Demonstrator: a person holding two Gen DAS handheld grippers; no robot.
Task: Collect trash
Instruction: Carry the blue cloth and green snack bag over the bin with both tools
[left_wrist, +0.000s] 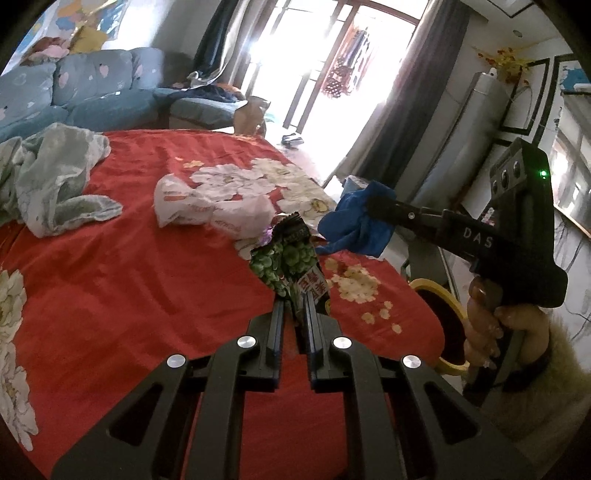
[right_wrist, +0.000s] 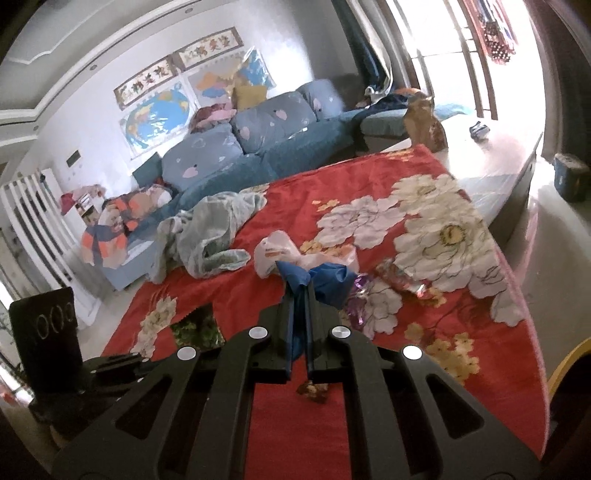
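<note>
My left gripper (left_wrist: 294, 306) is pinched shut on a crinkled foil snack packet (left_wrist: 286, 258), green and black with a red-and-white label, which stands up from the fingertips clear of the red cloth (left_wrist: 129, 280). My right gripper (right_wrist: 300, 295) is clamped tight on a soft blue wad (right_wrist: 325, 278), a limp sheet of thin plastic or fabric, I cannot tell which, that bunches ahead of the jaws and trails back between them. In the left wrist view the same wad (left_wrist: 354, 221) hangs from the right gripper's black fingers above the cloth's right edge, with a hand (left_wrist: 491, 332) in a fuzzy cuff wrapped round the handle.

The cloth is smooth, bright red, printed with big white and cream flowers, and covers the whole low surface. Near its middle lies a crumpled white plastic bag (left_wrist: 207, 206) with faint orange print; what it holds, if anything, I cannot see. In the right wrist view a shiny purple wrapper (right_wrist: 356, 302) and a pinkish foil one (right_wrist: 400, 278) lie just beyond the blue wad, towards the right edge. A small brown scrap (right_wrist: 314, 389) lies on the cloth under the right gripper. At the far left corner sits a rumpled pale green towel (left_wrist: 55, 181). Past the right edge, below the hand, a round yellow-rimmed bin (left_wrist: 448, 325) shows a dark inside; its contents are hidden.
</note>
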